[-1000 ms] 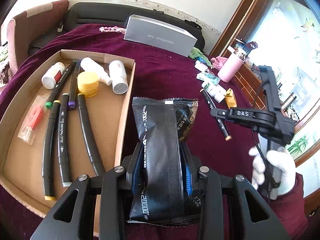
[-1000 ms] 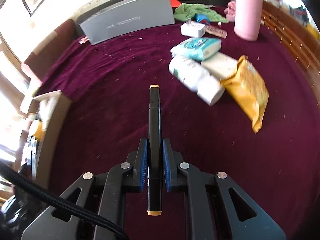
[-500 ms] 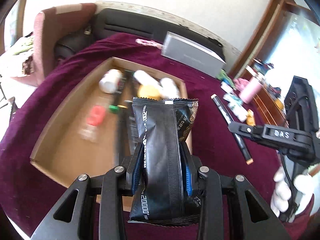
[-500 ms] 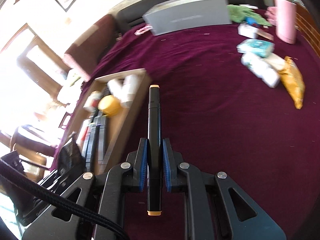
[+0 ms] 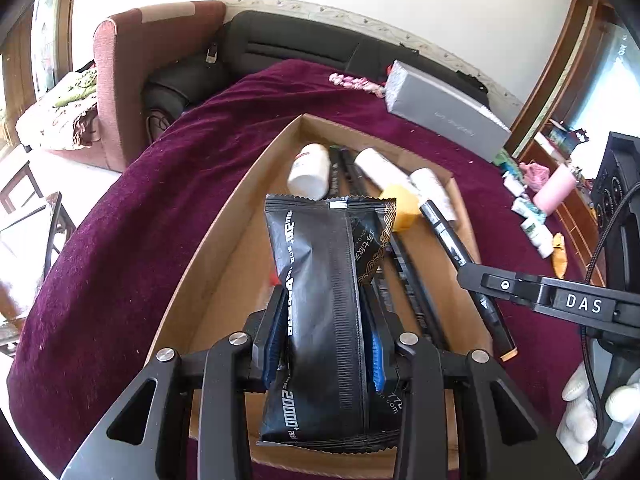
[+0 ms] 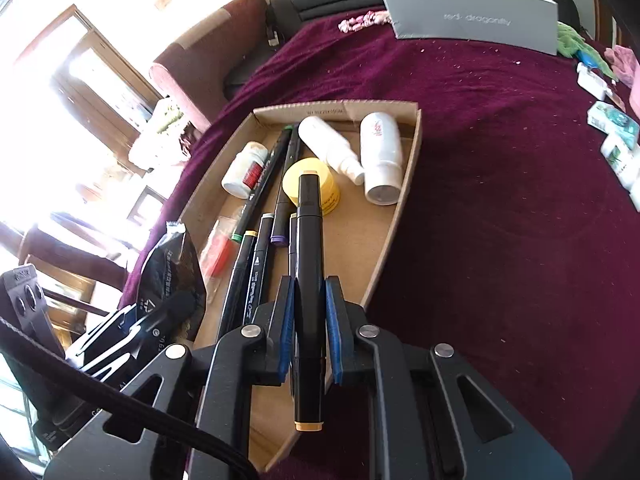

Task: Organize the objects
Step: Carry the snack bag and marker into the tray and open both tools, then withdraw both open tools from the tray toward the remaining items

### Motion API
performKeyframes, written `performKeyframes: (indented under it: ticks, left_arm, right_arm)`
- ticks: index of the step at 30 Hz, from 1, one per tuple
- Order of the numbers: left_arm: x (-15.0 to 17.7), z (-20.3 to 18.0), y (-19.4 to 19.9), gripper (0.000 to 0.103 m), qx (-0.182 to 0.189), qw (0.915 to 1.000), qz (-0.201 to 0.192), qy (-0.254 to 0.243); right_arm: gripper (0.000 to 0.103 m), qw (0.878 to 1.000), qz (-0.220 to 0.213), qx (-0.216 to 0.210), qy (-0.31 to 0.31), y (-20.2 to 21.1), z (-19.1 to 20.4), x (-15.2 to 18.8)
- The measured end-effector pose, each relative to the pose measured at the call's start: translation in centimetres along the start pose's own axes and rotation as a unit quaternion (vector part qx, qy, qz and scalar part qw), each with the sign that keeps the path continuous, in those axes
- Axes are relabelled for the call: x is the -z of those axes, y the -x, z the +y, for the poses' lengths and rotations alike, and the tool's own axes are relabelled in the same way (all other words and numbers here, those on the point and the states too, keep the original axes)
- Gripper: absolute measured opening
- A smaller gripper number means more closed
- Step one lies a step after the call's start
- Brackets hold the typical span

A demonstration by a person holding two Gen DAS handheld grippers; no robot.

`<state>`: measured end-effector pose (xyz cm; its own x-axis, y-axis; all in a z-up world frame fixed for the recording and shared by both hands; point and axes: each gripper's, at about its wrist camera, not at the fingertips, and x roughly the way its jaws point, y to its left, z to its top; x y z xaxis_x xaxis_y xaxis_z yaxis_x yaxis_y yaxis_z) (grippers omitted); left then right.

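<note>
Maroon velvet covers the worktop [image 6: 500,220]. Your left hand-held gripper [image 5: 326,344] clamps the black foil snack packet [image 5: 328,280], your right hand-held gripper [image 6: 308,328] the black orange-capped marker [image 6: 309,264], both over the shallow cardboard tray [image 6: 404,184]. Lower each flat into bare cardboard, clear of the white bottles [image 6: 380,156] beyond.

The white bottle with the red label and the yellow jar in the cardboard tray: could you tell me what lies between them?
In the right wrist view, two black markers lie side by side between the white bottle with the red label and the yellow jar.
</note>
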<state>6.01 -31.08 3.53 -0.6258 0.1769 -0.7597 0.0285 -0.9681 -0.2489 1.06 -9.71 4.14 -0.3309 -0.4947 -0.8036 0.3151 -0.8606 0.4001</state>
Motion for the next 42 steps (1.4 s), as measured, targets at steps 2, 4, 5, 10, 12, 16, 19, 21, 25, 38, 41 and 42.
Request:
performKeyframes:
  ticks: [2,4,5,10,12,16,19,21,25,38,41,42]
  left_arm:
    - [0.0,0.4,-0.4,0.030,-0.001,1.0000,0.006,0.001]
    - [0.0,0.6,-0.7,0.030,-0.002,0.9999,0.010,0.001]
    - [-0.1,0.7,-0.8,0.030,-0.004,0.9999,0.011,0.000]
    - [-0.3,0.6,-1.1,0.030,-0.014,0.9998,0.010,-0.011]
    - [-0.4,0.6,-1.2,0.031,-0.016,0.9997,0.009,-0.013]
    - [-0.4,0.6,-1.2,0.031,-0.020,0.9997,0.008,-0.013]
    - [-0.4,0.5,-1.1,0.032,-0.023,0.9996,0.009,-0.014]
    - [-0.3,0.4,-1.0,0.033,-0.024,0.9995,0.010,-0.015]
    - [-0.2,-0.1,-0.4,0.044,-0.024,0.9994,0.006,-0.023]
    - [0.8,-5.3,5.5,0.057,-0.059,0.9916,-0.066,-0.095]
    - [1.2,-6.5,6.2,0.057,-0.063,0.9896,-0.073,-0.107]
    - [1.3,-6.9,6.5,0.057,-0.063,0.9891,-0.075,-0.110]
  right_arm:
    - [0.013,1.000,0.004,0.005,-0.001,-0.7,0.1,-0.1]
    - [0.013,1.000,0.008,0.016,-0.001,-1.4,0.2,-0.3]
    - [0.013,1.000,0.008,0.020,-0.001,-1.6,0.3,-0.4]
    - [0.013,0.999,0.014,0.036,-0.009,-2.8,0.1,-0.5]
    - [0.013,0.999,0.019,0.041,-0.012,-3.3,0.0,-0.6]
    - [0.013,0.999,0.019,0.049,-0.006,-3.5,0.2,-0.6]
    - [0.013,0.998,0.017,0.056,-0.005,-3.6,0.3,-0.8]
    - [0.015,0.998,0.015,0.053,-0.009,-3.4,0.3,-0.7]
    - [0.029,0.998,-0.002,0.054,-0.010,-2.5,0.3,-0.7]
    - [0.041,0.998,-0.056,0.028,-0.007,2.0,0.5,0.4]
    - [0.042,0.998,-0.064,0.027,-0.013,2.9,0.0,0.8]
    - [0.042,0.997,-0.066,0.026,-0.014,3.2,-0.3,1.0]
